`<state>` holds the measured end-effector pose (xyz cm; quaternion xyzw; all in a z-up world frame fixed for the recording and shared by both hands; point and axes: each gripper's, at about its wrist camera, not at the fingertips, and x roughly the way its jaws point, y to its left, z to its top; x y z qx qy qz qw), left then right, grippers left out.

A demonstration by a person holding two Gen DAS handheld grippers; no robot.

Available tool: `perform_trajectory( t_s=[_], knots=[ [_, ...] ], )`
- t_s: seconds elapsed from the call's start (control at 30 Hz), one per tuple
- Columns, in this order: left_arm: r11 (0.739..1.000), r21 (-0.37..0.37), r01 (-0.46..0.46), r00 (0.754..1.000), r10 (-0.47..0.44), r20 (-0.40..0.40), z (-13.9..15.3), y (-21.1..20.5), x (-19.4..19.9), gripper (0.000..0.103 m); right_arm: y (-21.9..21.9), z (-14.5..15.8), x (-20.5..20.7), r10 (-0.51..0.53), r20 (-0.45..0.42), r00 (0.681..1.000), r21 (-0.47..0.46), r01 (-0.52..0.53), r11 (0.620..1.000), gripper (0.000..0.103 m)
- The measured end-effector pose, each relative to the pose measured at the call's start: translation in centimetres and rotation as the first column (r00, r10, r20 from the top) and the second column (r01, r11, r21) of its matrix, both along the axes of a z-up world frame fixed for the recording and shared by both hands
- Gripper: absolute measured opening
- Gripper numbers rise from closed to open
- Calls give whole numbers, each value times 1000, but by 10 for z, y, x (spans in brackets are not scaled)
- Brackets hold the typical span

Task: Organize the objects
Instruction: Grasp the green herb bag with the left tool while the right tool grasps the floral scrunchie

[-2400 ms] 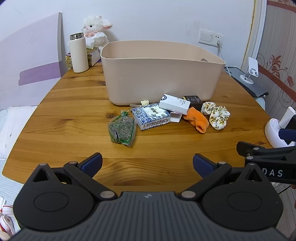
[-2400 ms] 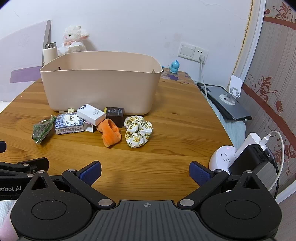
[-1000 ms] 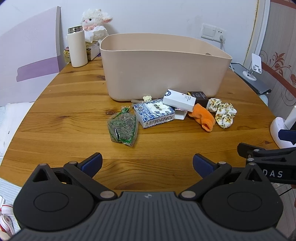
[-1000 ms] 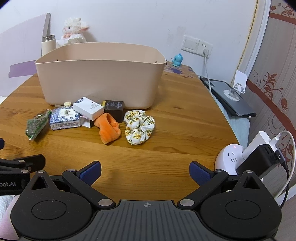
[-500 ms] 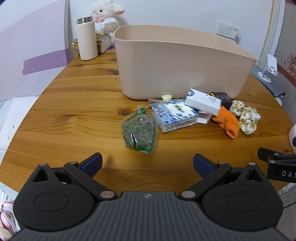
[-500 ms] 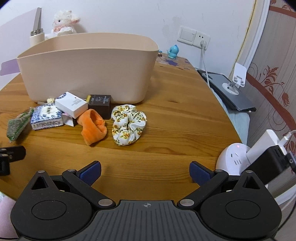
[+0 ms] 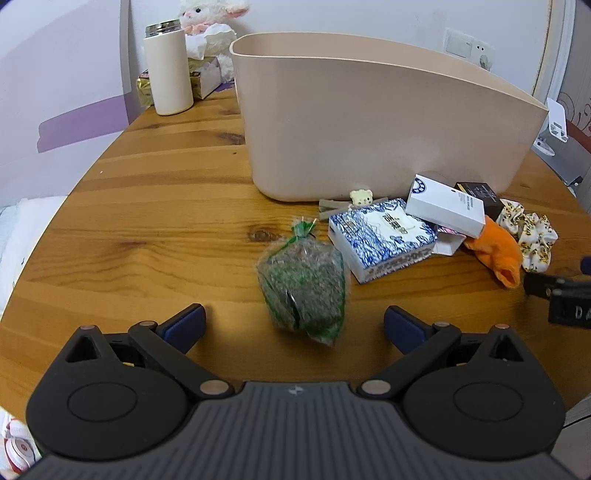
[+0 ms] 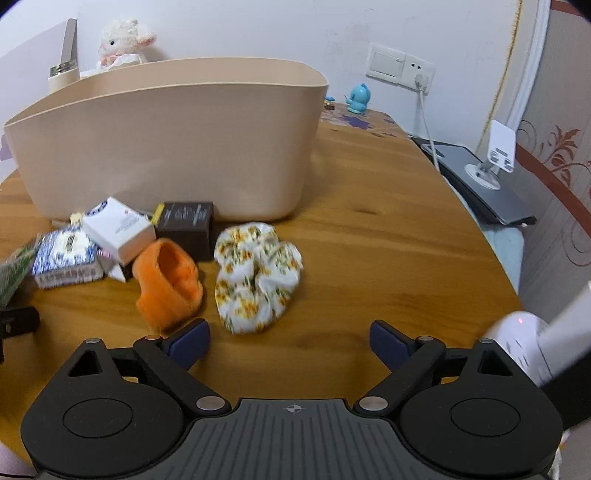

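Observation:
A beige bin point(image 7: 376, 114) stands on the wooden table point(image 7: 147, 229). In front of it lie a green bag point(image 7: 303, 288), a blue-patterned box point(image 7: 380, 240), a white box point(image 7: 445, 208), a dark box point(image 8: 184, 227), an orange sock point(image 8: 170, 288) and a floral scrunchie point(image 8: 255, 277). My left gripper point(image 7: 294, 326) is open, its fingers either side of the green bag's near end. My right gripper point(image 8: 290, 341) is open just before the scrunchie, with the orange sock at its left finger.
A white thermos point(image 7: 168, 68), a plush lamb point(image 7: 207, 14) and small boxes stand at the back left. A laptop with a phone stand point(image 8: 487, 173) lies at the right. A white power hub point(image 8: 524, 343) sits at the near right table edge.
Both grippers have moved forward and lower toward the objects. The left now straddles the green bag; the right has closed in on the scrunchie. Both stay open.

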<state>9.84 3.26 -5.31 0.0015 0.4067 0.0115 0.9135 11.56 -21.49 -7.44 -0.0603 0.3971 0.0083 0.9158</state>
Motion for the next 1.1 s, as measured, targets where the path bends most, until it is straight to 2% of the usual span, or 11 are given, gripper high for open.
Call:
perform_trajectory(
  t_s=[0.07,0.13,0.2,0.23,0.3,0.33,0.37,0.47,0.67,0.87,1.1],
  knots=[
    [1000,0,8,1000,-8,2,0,1,4,102,3,-1,7,14,7,1000,-2,-14,1000,91],
    [1000,4,17,1000,-17,8,1,1,7,97,5,-2,13,29,17,999,0,-29,1000,84],
    [1000,2,25,999,-25,21,3,1,8,81,6,-2,16,46,26,999,19,-47,999,74],
    [1000,1,28,999,-28,26,5,1,9,75,6,-2,16,51,28,998,33,-52,998,66],
    [999,-4,36,999,-36,29,7,3,8,55,6,0,15,69,27,997,68,-71,995,51],
    [999,-6,40,999,-40,29,8,3,7,50,5,0,14,76,26,997,82,-78,994,41],
    [999,-10,44,999,-44,29,9,3,7,45,6,1,13,81,26,996,85,-83,993,26],
    [999,-23,48,998,-47,28,10,5,2,41,8,2,9,85,27,996,61,-87,994,14],
    [996,-72,43,998,-40,38,18,16,-11,40,-1,18,-7,65,58,996,87,-70,994,12],
    [996,-73,49,991,-40,124,50,18,-24,40,-13,55,-24,46,156,987,105,-62,992,12],
    [996,-55,66,968,-51,245,100,13,-21,40,-13,101,-18,52,263,963,134,-89,987,12]
  ],
)
